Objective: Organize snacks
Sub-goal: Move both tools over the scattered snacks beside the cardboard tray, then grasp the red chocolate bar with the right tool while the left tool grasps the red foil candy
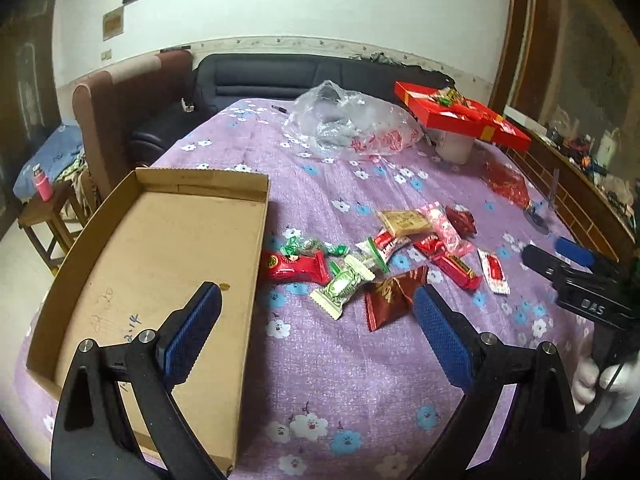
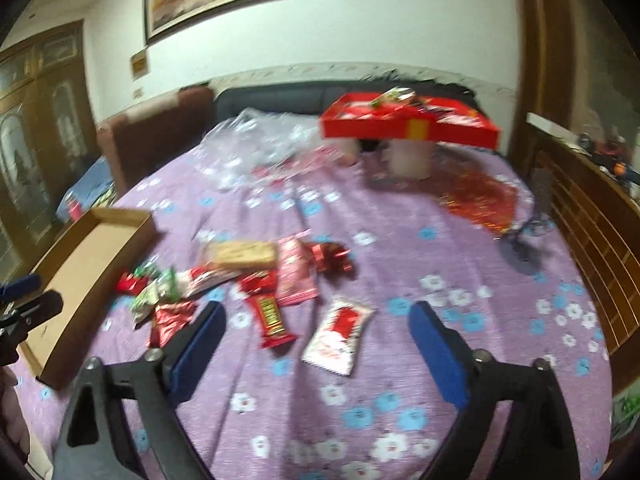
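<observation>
Several wrapped snacks lie scattered on the purple flowered cloth: a red packet point(image 1: 294, 267), green-white candies point(image 1: 340, 286), a dark red pouch point(image 1: 390, 294), a tan cracker pack point(image 1: 404, 222), a red bar point(image 2: 272, 316) and a white-red sachet point(image 2: 338, 334). An empty cardboard tray point(image 1: 160, 264) lies at the left and also shows in the right wrist view point(image 2: 80, 264). My left gripper point(image 1: 316, 300) is open and empty, above the tray's right edge and the snacks. My right gripper point(image 2: 316, 316) is open and empty, above the bar and sachet.
A clear plastic bag point(image 1: 348, 124) lies at the back. A red gift box point(image 1: 460, 114) with sweets rests on a white cup point(image 1: 454, 146). A red foil bag point(image 1: 506, 182) lies at the right. A wooden rail point(image 2: 580, 216) borders the right side. Sofa and chair stand behind.
</observation>
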`<state>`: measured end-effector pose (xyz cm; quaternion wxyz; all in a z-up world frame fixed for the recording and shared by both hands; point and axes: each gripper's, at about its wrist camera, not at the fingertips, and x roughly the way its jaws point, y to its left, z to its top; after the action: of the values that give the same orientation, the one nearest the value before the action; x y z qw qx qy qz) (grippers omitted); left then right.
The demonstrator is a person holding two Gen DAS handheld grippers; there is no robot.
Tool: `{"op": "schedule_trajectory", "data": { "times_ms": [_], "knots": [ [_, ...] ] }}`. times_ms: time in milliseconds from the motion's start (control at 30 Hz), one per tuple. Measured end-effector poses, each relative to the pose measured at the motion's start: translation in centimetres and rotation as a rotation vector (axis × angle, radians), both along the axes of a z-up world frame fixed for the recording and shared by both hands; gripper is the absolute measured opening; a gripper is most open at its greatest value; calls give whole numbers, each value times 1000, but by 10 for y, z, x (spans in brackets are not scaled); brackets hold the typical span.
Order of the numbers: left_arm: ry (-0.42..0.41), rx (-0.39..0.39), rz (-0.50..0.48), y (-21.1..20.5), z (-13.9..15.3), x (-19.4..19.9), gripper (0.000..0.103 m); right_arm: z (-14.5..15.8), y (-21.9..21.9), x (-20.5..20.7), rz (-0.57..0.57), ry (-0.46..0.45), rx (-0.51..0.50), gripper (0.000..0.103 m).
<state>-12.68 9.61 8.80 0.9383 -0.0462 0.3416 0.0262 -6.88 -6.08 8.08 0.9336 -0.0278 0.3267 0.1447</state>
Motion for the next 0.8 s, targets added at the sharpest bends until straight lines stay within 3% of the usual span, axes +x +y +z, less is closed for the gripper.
{"op": "schedule_trajectory", "data": {
  "times_ms": [400,500,700,800],
  "knots": [
    [49,-6,-34,-5,-13,8,94,-29,36,27,111,102,-7,86],
    [61,-13,-63,-5,-15,10,81,-38,42,39,111,135,-15,77],
    [90,-48,-112,-11,-20,16,81,-51,49,54,120,164,-16,66],
    [94,-48,-138,-16,-20,19,81,-59,53,59,128,187,-24,48]
  ]
}}
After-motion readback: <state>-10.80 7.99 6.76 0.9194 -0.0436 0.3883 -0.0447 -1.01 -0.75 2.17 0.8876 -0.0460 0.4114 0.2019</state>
